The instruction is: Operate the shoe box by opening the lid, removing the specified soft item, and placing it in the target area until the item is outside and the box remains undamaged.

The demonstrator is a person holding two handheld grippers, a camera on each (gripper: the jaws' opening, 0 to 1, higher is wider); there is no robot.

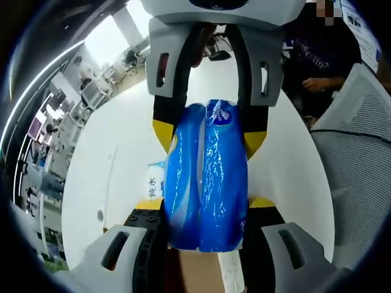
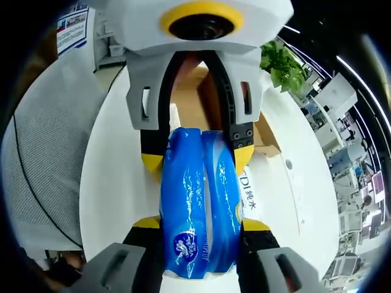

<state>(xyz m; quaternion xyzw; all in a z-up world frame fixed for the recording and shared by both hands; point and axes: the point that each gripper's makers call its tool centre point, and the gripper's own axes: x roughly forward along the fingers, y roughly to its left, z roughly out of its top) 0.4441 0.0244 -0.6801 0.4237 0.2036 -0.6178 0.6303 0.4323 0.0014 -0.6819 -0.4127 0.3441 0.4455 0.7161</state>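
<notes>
A blue soft plastic tissue pack [image 1: 206, 177] [image 2: 198, 201] hangs over the white table, held at both ends. My left gripper [image 1: 206, 204] rises from the bottom of the left gripper view, shut on the pack's near end. From the top of that view my right gripper [image 1: 208, 135] is shut on the far end. In the right gripper view the right gripper [image 2: 200, 224] clamps the near end and the left gripper [image 2: 197, 159] clamps the far end. The brown cardboard shoe box [image 2: 190, 101] [image 1: 195, 274] lies behind and under the left gripper; its lid is hidden.
The white round table [image 1: 116, 165] [image 2: 110, 177] carries a white packet with printed characters [image 2: 252, 196] [image 1: 154, 180] beside the pack. A grey mesh chair [image 1: 360, 152] [image 2: 43, 152] stands at the table's edge. A person in a dark shirt [image 1: 317, 55] sits beyond, and a green plant [image 2: 281, 64] stands nearby.
</notes>
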